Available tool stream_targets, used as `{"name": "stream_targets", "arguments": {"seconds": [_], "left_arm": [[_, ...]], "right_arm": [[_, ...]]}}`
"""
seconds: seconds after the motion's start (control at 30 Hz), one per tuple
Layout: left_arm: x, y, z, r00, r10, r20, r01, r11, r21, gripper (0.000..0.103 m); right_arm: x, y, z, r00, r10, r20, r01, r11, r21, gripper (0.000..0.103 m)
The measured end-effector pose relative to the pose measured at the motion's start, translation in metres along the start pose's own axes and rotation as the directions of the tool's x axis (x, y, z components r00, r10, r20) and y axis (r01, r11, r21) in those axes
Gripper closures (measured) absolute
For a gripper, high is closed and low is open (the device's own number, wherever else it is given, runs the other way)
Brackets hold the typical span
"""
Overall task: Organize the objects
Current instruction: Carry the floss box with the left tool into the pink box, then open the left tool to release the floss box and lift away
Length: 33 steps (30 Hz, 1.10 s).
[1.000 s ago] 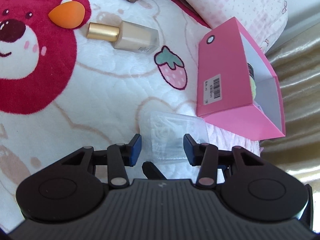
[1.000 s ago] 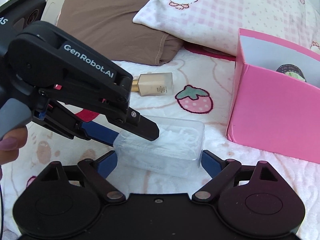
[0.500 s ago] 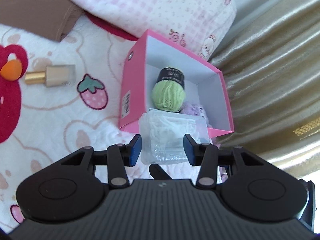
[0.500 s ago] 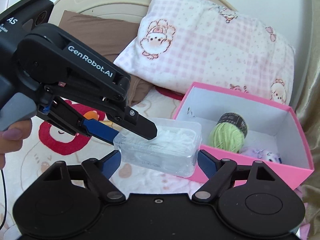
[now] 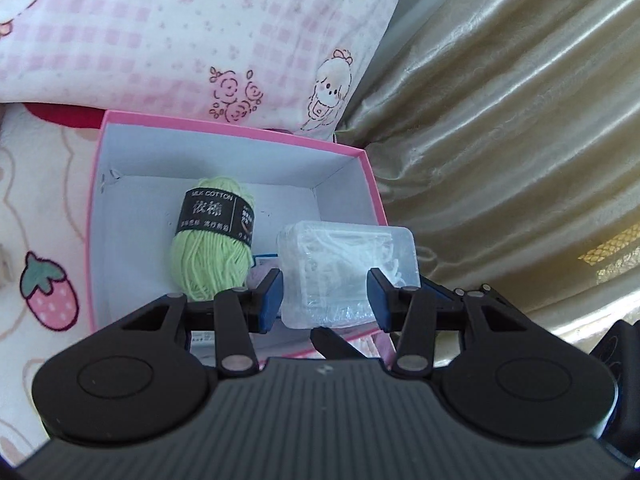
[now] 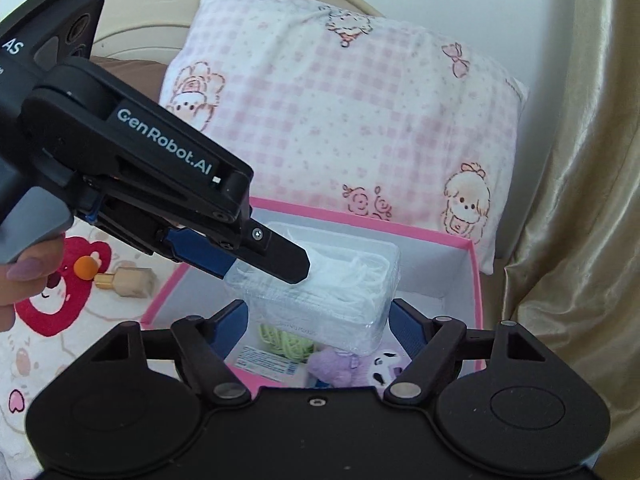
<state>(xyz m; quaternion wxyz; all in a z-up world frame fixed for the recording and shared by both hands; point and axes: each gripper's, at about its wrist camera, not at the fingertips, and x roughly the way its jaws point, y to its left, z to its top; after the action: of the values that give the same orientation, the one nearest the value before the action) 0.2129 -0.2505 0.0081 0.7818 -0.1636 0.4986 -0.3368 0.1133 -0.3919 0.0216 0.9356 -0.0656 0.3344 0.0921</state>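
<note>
Left hand-held gripper (image 5: pixel 325 298), angled downward, pinches the clear plastic case (image 5: pixel 347 270) above the pink box (image 5: pixel 236 133), long axis crosswise; right hand-held gripper (image 6: pixel 318 326), spread, its jaws just closing around it without touching.

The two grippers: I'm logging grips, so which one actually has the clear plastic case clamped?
The left gripper: its fingers pinch the clear plastic case above the pink box. The right gripper has been closing but stands clear.
</note>
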Motion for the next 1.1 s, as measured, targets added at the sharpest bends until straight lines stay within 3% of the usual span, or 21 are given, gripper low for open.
{"name": "stream_targets", "arguments": {"seconds": [0.13,0.37,0.5,0.6,0.8,1.0,1.1], "left_arm": [[0.036,0.011,0.016,0.999,0.014,-0.029,-0.017,0.995,-0.098,0.059],[0.077,0.034,0.032,0.996,0.02,-0.082,-0.033,0.986,-0.163,0.059],[0.099,0.034,0.036,0.994,0.048,-0.096,-0.061,0.988,-0.14,0.059],[0.107,0.026,0.039,0.995,0.069,-0.077,-0.073,0.996,-0.055,0.059],[0.122,0.026,0.047,0.986,0.113,-0.121,-0.118,0.992,-0.032,0.06],[0.126,0.023,0.043,0.991,0.103,-0.089,-0.105,0.994,-0.016,0.057],[0.117,0.016,0.043,0.995,0.058,-0.079,-0.061,0.998,-0.026,0.056]], "right_arm": [[0.031,-0.018,0.003,0.997,-0.01,-0.072,0.01,1.0,-0.006,0.023],[0.068,-0.026,0.002,0.989,-0.025,-0.148,0.022,1.0,-0.02,0.024],[0.091,-0.03,0.004,0.972,-0.058,-0.227,0.058,0.998,-0.004,0.025],[0.104,-0.028,0.006,0.961,-0.11,-0.252,0.096,0.993,-0.068,0.026],[0.122,-0.035,0.006,0.948,-0.093,-0.304,0.075,0.995,-0.069,0.027],[0.13,-0.036,-0.002,0.939,-0.111,-0.324,0.088,0.992,-0.086,0.028],[0.127,-0.034,-0.002,0.942,-0.13,-0.309,0.101,0.989,-0.108,0.027]]}}
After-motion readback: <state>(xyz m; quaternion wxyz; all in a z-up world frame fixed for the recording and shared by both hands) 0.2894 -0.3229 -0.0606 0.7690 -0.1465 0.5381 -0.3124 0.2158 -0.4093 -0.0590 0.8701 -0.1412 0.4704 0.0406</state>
